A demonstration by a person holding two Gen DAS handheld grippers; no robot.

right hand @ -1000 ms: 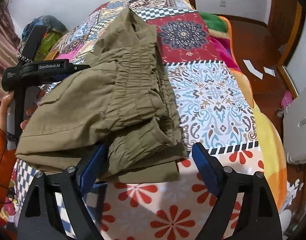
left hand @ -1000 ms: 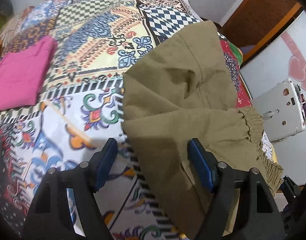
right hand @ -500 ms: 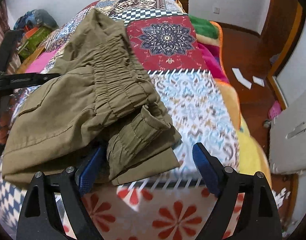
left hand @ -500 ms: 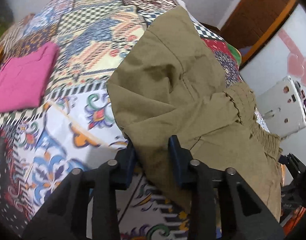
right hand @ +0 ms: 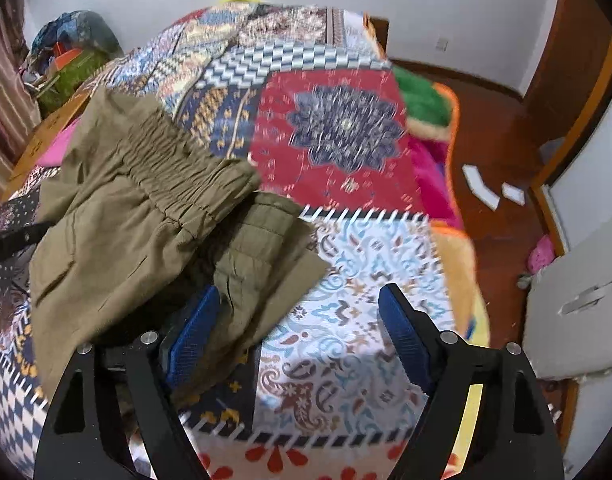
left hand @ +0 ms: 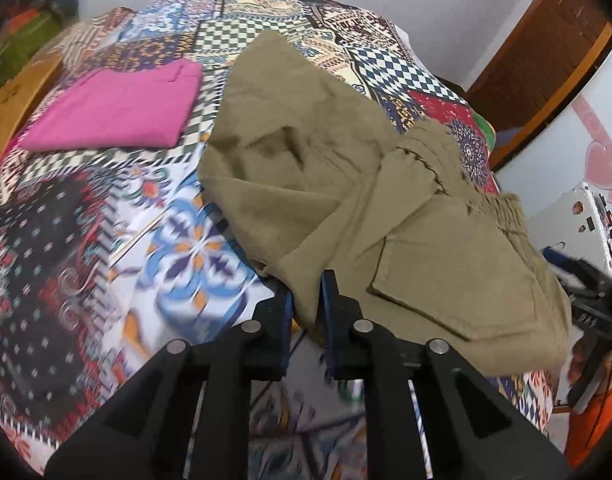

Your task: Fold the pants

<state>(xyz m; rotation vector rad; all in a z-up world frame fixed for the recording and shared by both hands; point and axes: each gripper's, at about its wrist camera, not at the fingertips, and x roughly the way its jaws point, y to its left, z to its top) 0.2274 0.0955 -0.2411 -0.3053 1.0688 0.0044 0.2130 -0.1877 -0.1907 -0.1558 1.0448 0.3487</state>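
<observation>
A: Where are the pants (left hand: 346,184)?

B: On the bed (left hand: 105,240), bunched in a loose heap near its right edge. The waistband is gathered toward that edge, and a back pocket faces up on the near part.

A: And the left tool (left hand: 308,304)?

B: Its jaws have just closed, and they pinch a fold of the near hem of the pants between the blue pads.

A: The right tool (right hand: 301,328)?

B: Its jaws stand wide, having just narrowed a little. The pants' corner (right hand: 241,276) drapes over the left pad (right hand: 193,332) and lies between the two. The right pad is clear of the cloth, so nothing is gripped.

A: Anything else on the bed?

B: A folded pink cloth (left hand: 113,112) lies flat near the left edge, apart from the pants. The quilt under everything is patchwork.
</observation>
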